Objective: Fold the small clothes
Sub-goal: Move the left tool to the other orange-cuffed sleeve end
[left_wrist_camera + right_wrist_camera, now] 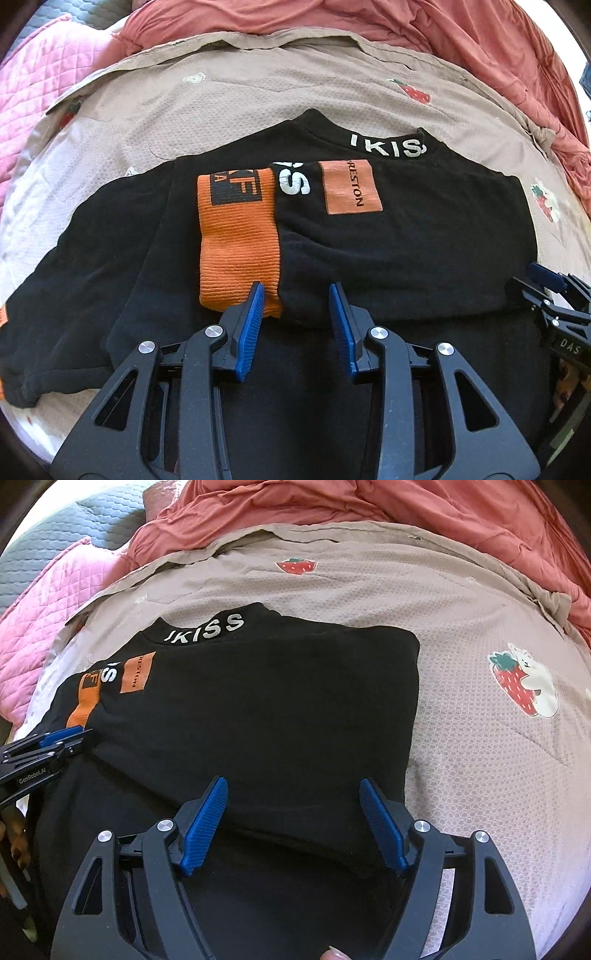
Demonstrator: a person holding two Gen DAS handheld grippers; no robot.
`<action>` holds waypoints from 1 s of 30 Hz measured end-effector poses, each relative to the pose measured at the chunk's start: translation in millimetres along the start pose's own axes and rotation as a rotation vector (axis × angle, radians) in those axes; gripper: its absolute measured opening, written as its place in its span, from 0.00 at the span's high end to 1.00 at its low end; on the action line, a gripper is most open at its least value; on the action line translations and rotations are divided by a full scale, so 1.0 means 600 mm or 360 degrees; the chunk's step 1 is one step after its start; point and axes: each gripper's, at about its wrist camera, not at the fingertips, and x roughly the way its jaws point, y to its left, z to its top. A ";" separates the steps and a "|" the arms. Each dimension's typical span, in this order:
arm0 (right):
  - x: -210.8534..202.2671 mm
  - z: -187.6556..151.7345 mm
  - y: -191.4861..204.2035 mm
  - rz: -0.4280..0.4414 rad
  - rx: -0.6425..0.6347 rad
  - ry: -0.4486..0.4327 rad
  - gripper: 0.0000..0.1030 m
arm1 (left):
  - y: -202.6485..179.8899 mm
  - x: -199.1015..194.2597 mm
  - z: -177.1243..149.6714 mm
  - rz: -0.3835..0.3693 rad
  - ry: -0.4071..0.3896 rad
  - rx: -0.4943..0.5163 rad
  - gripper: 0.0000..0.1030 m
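A black sweatshirt (388, 251) with white collar lettering (386, 146) and an orange patch (351, 188) lies partly folded on the bed. One sleeve is laid across its front, ending in an orange ribbed cuff (236, 240). My left gripper (296, 286) hovers at the cuff's near end, jaws a little apart with only flat cloth below them. In the right wrist view, my right gripper (292, 781) stands wide open over the near right part of the sweatshirt (277, 701), holding nothing. The left gripper (62, 738) shows at that view's left edge.
A beige bedspread (221, 110) printed with strawberries lies under the garment. A rumpled red duvet (406, 22) is piled along the far side and right. A pink quilt (33, 92) and a grey quilt (74, 520) lie at the far left. A fingertip (332, 954) shows at the bottom.
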 end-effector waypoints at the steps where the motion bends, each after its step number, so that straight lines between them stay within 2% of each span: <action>1: -0.001 0.000 -0.001 0.0004 0.0004 0.0000 0.29 | -0.002 -0.001 -0.001 -0.0001 -0.0001 -0.0002 0.72; 6: -0.007 0.000 -0.001 0.0031 0.0018 -0.0009 0.29 | 0.006 -0.010 -0.002 -0.0053 -0.0004 -0.0075 0.67; 7: -0.010 0.001 -0.001 0.0050 0.0024 -0.0017 0.29 | 0.007 -0.012 -0.004 -0.0068 -0.0006 -0.0088 0.64; 10: -0.016 0.003 -0.006 0.0119 0.0068 -0.0036 0.29 | 0.005 -0.021 -0.009 -0.0050 -0.0011 -0.0113 0.42; 12: -0.018 0.004 -0.007 0.0135 0.0095 -0.0039 0.29 | 0.005 -0.028 -0.011 -0.0043 -0.0027 -0.0126 0.38; 14: -0.022 0.005 -0.008 0.0134 0.0107 -0.0055 0.16 | 0.008 -0.037 -0.011 -0.0044 -0.0042 -0.0146 0.26; 15: -0.025 0.005 -0.008 0.0131 0.0111 -0.0070 0.12 | 0.009 -0.043 -0.011 -0.0041 -0.0053 -0.0150 0.24; 18: -0.035 0.007 -0.003 0.0123 0.0088 -0.0113 0.12 | 0.013 -0.056 -0.007 -0.0028 -0.0068 -0.0161 0.11; 20: -0.039 0.008 0.000 0.0098 0.0064 -0.0139 0.12 | 0.014 -0.066 -0.004 -0.0003 -0.0086 -0.0167 0.09; 22: -0.044 0.009 0.005 0.0092 0.0045 -0.0169 0.07 | 0.017 -0.078 -0.003 0.0006 -0.0112 -0.0175 0.09; 26: -0.055 0.010 0.013 0.0112 0.0023 -0.0236 0.07 | 0.020 -0.101 -0.003 -0.0007 -0.0146 -0.0177 0.09; 30: -0.075 0.010 0.027 0.0100 -0.0022 -0.0339 0.06 | 0.025 -0.126 -0.007 0.0028 -0.0192 -0.0162 0.09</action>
